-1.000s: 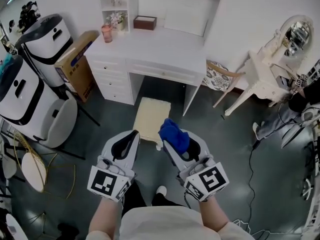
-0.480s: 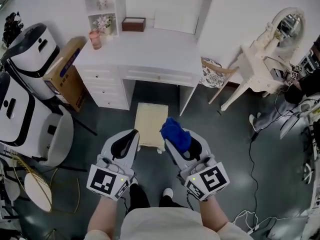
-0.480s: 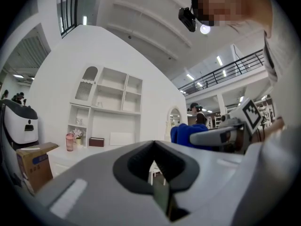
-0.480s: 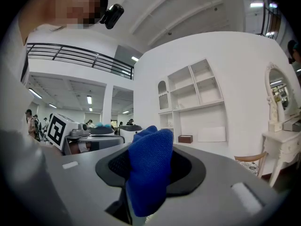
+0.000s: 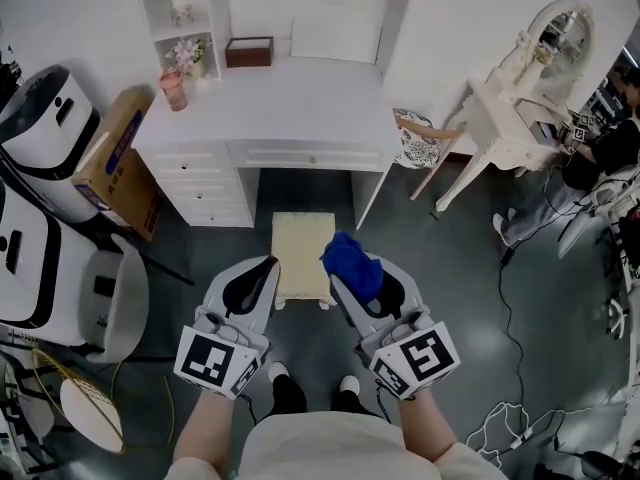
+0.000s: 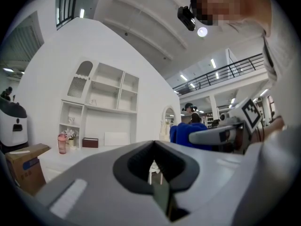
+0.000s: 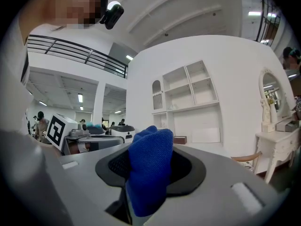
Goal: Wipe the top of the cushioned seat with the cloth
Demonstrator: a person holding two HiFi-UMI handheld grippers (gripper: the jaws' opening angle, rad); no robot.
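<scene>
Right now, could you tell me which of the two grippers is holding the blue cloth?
The right gripper: the blue cloth is bunched between its fingers, while the left gripper has its fingers closed on nothing.

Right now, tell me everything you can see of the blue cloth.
The blue cloth is a deep-blue, knit-looking fabric, bunched into a soft wad. The right claw is shut on it, with a rounded lump bulging up past the jaws. It is held in the air, near the cushioned stool, touching only the claw.
</scene>
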